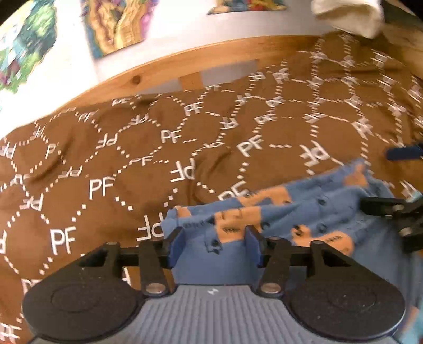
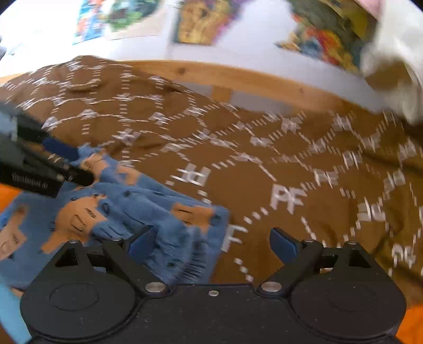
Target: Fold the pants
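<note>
Both the left gripper (image 1: 214, 244) and right gripper (image 2: 211, 242) gape, released, over the rumpled pants (image 2: 148, 211) lower-left, whose loose fold could spring undone.

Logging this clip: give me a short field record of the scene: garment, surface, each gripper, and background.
garment: blue pants with orange patches, bunched in folds, lying on the cover
surface: brown cover printed with white PF letters
left gripper: open, jaws apart, pants fabric between the pads but not pinched
right gripper: open wide, left finger over the pants' edge, nothing gripped
background: wooden rail, white wall with colourful pictures
other: white cloth at the far right, blurred
</note>
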A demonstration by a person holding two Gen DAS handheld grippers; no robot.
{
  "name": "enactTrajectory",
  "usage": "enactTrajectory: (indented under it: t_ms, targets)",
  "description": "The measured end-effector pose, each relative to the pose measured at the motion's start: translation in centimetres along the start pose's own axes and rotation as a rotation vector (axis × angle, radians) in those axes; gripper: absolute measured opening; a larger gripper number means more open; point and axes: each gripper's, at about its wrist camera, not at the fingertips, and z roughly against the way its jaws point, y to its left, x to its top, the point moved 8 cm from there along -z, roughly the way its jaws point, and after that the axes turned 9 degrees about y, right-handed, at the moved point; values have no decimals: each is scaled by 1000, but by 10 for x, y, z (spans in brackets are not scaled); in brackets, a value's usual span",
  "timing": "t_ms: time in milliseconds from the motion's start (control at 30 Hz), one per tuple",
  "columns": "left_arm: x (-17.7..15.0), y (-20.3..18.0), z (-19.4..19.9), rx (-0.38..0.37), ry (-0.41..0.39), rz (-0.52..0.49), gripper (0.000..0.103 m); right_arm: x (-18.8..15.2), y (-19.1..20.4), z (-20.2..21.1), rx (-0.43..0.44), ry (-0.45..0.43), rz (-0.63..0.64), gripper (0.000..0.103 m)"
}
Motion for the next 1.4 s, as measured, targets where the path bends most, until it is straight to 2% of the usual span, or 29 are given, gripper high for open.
enactTrajectory:
  t_ms: [100, 167, 300, 367, 467, 567, 700, 733, 800, 900, 1000, 1100, 1200, 1300, 1400]
  targets:
    - [4, 3, -10, 45, 0, 67, 59, -3, -24, -7, 20, 31, -125, 96]
    - [7, 8, -13, 65, 17, 110, 68, -5, -31, -8, 44, 40, -171, 96]
    - [10, 19, -1, 42, 42, 196, 71, 0, -19, 8, 21, -10, -98, 96]
    - [7, 22, 16, 35, 30, 222, 82, 5, -12, 22, 24, -47, -49, 97]
    - [-5, 18, 48, -13, -5, 251, 95, 8, -2, 41, 85, -56, -14, 101]
    - [-31, 5, 70, -65, -3, 203, 96, -1, 8, 49, 122, 13, 37, 101]
    - [-82, -17, 61, 5, 130, 24, 96, -22, 20, 46, 114, 146, 149, 102]
    - [-92, -18, 60, 30, 136, 10, 96, -26, 23, 43, 115, 171, 176, 102]
    - [-100, -13, 64, 21, 110, 58, 97, -34, 27, 39, 144, 218, 203, 102]
    - [-103, -2, 66, -29, 157, 150, 97, -35, 23, 38, 183, 251, 185, 102]
    - [-97, 6, 75, -48, 153, 160, 98, -26, 14, 48, 228, 192, 166, 102]
    - [-86, 13, 83, -33, 97, 161, 102, -12, 7, 58, 200, 74, 140, 102]
    - [-83, 7, 73, -72, 118, 176, 103, 7, 5, 49, 173, -6, 74, 102]
    - [-91, -6, 59, -89, 174, 155, 102, 30, 15, 23, 169, -2, 52, 102]
    - [-100, -10, 58, -77, 158, 164, 102, 43, 36, -3, 205, 56, 114, 102]
